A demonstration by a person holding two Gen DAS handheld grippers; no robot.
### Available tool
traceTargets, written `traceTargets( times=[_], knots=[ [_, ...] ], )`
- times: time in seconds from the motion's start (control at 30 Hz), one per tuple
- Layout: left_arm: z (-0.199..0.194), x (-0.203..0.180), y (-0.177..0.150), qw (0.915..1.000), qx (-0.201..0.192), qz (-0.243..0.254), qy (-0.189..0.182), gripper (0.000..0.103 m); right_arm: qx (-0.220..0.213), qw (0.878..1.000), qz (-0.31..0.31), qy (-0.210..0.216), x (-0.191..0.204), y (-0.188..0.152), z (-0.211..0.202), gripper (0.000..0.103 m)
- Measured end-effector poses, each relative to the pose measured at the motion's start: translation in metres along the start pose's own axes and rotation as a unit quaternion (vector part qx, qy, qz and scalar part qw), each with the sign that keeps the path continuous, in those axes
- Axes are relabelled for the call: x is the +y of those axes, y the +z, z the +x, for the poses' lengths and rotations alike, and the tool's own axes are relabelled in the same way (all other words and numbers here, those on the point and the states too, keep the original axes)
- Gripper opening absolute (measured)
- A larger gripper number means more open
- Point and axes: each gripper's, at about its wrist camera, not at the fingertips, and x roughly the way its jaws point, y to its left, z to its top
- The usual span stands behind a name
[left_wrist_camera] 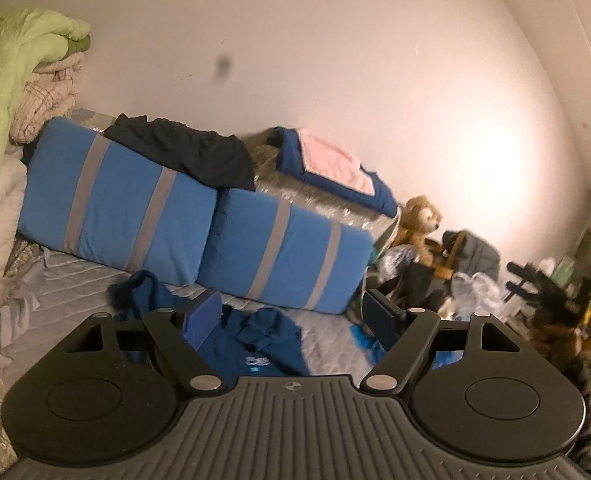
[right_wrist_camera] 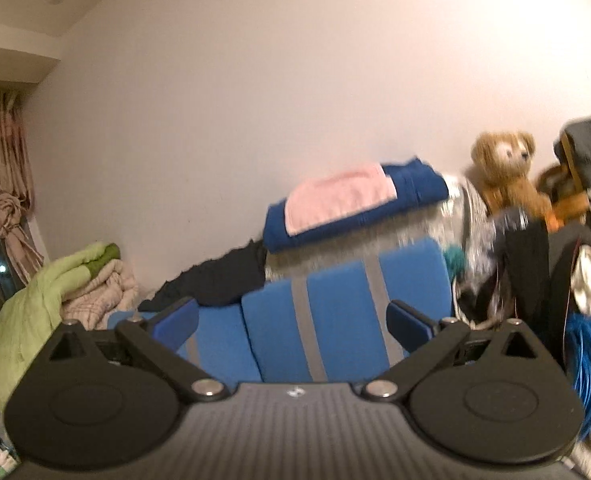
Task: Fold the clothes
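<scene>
left wrist view: i am holding my left claw (left_wrist_camera: pixel 293 316) wide open, gripping nothing, over the crumpled navy blue sweatshirt (left_wrist_camera: pixel 251 340) lying on the grey quilted mattress (left_wrist_camera: pixel 79 276). my right claw (right_wrist_camera: pixel 293 320) is gaping empty too, facing blue grey-striped cushions (right_wrist_camera: pixel 335 320).

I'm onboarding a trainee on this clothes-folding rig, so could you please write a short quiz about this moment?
1. True or false: the left claw is shut on the crumpled navy garment.
2. Which lies on top of the folded dark blue blanket? A) a pink cloth B) the teddy bear C) a green duvet
3. Fill in: the black garment is draped over the top of the blue ____ with grey stripes.

Key
1. False: both the left and the right claw are open and hold nothing.
2. A, the pink cloth.
3. Cushions.
</scene>
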Motion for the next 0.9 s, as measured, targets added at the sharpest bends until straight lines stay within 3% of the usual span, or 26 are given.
traceTargets(
  times=[0.1, 0.17, 0.27, 0.4, 0.5, 0.63, 0.7, 0.8, 0.9],
  knots=[
    [-0.004, -0.006, 0.019, 0.9996, -0.023, 0.010, 0.011, 0.077, -0.012, 1.000, -0.010, -0.001, 0.001, 0.022, 0.004, 0.103],
    [0.001, -0.016, 0.035, 0.9970, -0.043, 0.053, 0.037, 0.078, -0.026, 1.000, 0.004, -0.015, -0.004, 0.035, 0.012, 0.103],
    [0.019, -0.030, 0.064, 0.9867, -0.071, 0.120, 0.083, 0.078, -0.040, 0.998, 0.028, -0.034, -0.011, 0.054, 0.035, 0.103],
    [0.046, -0.031, 0.100, 0.9754, -0.126, 0.141, 0.114, 0.078, -0.068, 0.996, 0.023, -0.052, -0.016, 0.077, 0.069, 0.103],
    [0.077, -0.032, 0.088, 0.9599, -0.154, 0.187, 0.142, 0.086, -0.111, 0.991, -0.001, -0.073, -0.015, 0.082, 0.087, 0.103],
    [0.124, -0.031, 0.060, 0.9339, -0.176, 0.257, 0.176, 0.086, -0.150, 0.981, -0.081, -0.089, -0.009, 0.055, 0.119, 0.103],
    [0.157, -0.026, 0.035, 0.9271, -0.157, 0.284, 0.188, 0.086, -0.131, 0.980, -0.115, -0.094, -0.008, 0.031, 0.142, 0.103],
    [0.204, -0.015, -0.002, 0.9293, -0.131, 0.292, 0.185, 0.086, -0.089, 0.984, -0.130, -0.086, -0.012, -0.011, 0.179, 0.103],
    [0.238, -0.004, -0.027, 0.9473, -0.097, 0.259, 0.161, 0.086, -0.046, 0.987, -0.133, -0.075, -0.018, -0.050, 0.213, 0.103]
  ],
)
